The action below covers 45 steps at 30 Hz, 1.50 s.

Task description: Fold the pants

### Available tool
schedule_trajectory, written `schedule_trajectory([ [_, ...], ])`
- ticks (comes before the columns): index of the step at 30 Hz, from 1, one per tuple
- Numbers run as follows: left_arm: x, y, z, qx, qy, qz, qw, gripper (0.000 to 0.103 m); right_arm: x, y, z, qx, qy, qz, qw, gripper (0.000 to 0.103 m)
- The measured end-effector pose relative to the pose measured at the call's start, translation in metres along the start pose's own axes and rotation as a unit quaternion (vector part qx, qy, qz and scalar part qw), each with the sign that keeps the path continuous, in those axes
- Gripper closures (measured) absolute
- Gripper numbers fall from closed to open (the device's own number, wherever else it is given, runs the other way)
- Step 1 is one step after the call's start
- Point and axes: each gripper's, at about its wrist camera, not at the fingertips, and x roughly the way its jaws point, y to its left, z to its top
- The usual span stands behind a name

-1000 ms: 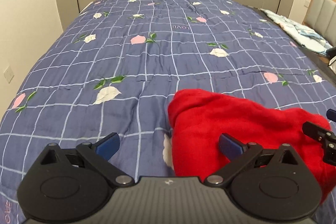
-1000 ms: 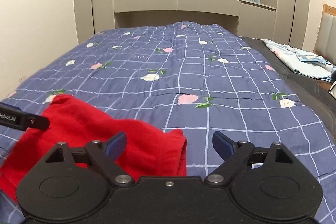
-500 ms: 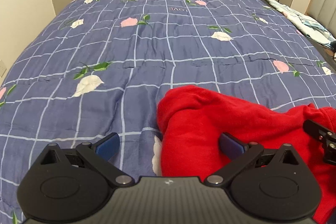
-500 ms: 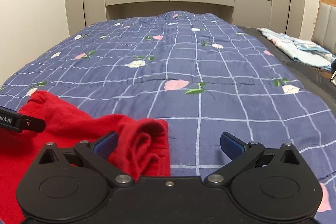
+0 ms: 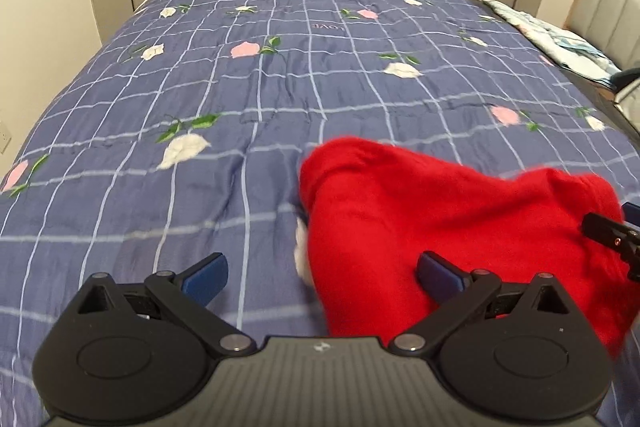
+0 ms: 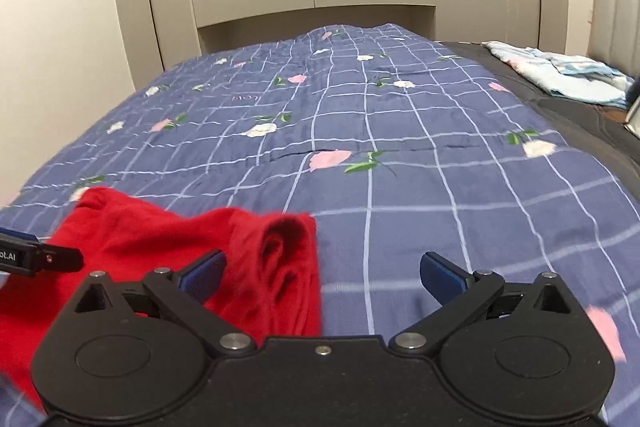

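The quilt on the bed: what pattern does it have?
The quilt is blue with a white grid and pink and white flowers, clearest in the right wrist view.

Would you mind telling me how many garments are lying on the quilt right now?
1. The red pants lie bunched on the near part of the blue floral quilt, left of centre in the right wrist view. Anything below the frame would be hidden.

pants on quilt, bedding far right.
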Motion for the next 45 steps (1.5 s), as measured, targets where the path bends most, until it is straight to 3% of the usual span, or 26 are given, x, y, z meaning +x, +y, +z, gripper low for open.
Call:
schedule_trajectory([
  [8, -0.024, -0.005, -0.039, -0.017, 0.009, 0.005, 0.9998, 0.001, -0.039, -0.003, -0.045, 0.035, 0.039, -0.006, 0.999, 0.001],
  [20, -0.042, 0.011, -0.064, -0.084, 0.028, -0.003, 0.996, 0.001, -0.063, 0.001, -0.07, 0.04, 0.057, -0.03, 0.997, 0.0],
  [25, -0.061, 0.012, -0.057, -0.088, -0.001, 0.0, 0.9961, 0.001, -0.07, 0.009, -0.078, 0.023, 0.059, -0.05, 0.997, 0.0],
  [34, -0.048, 0.019, -0.067, -0.12, 0.029, 0.007, 0.9923, 0.001, -0.074, 0.017, -0.098, 0.009, 0.015, -0.072, 0.997, 0.0],
  [45, -0.044, 0.023, -0.072, -0.13, 0.033, 0.0, 0.991, 0.0, -0.073, 0.016, -0.1, 0.015, 0.008, -0.068, 0.998, 0.0],
])
